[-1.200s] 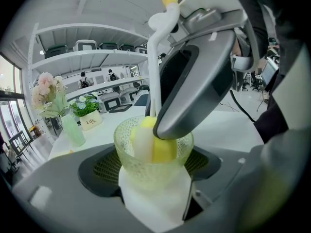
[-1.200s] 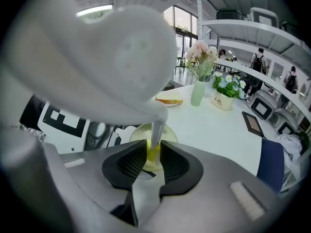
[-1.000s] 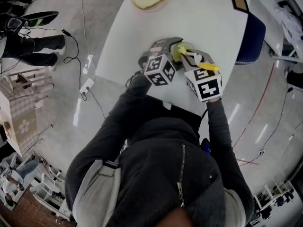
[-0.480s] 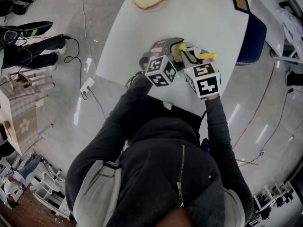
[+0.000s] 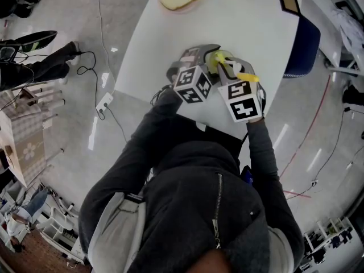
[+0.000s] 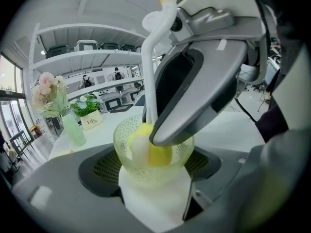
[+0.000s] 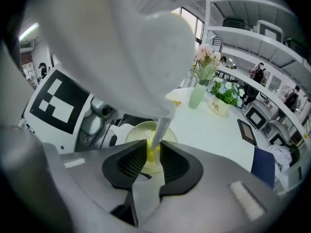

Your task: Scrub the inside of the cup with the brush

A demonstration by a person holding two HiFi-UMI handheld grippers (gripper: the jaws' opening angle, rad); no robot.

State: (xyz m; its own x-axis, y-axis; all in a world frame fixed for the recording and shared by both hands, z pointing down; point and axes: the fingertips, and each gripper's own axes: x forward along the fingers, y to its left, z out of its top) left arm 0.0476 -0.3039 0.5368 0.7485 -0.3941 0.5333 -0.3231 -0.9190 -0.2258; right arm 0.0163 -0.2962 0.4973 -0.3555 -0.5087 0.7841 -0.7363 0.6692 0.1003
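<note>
Left gripper view: your left gripper (image 6: 153, 173) clamps the cup (image 6: 125, 132) over the near side of the table (image 5: 170, 38). Your right gripper (image 7: 152, 155) pinches the brush (image 6: 148, 76) handle, with the yellow head down inside the cup. Scrubbing looks under way, and I can't tell how clean it is yet.

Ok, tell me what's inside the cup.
Inside the cup sits the brush's yellow and white sponge head, its white handle sticking up out of it. The right gripper covers part of the head; the cup's bottom is hidden.
</note>
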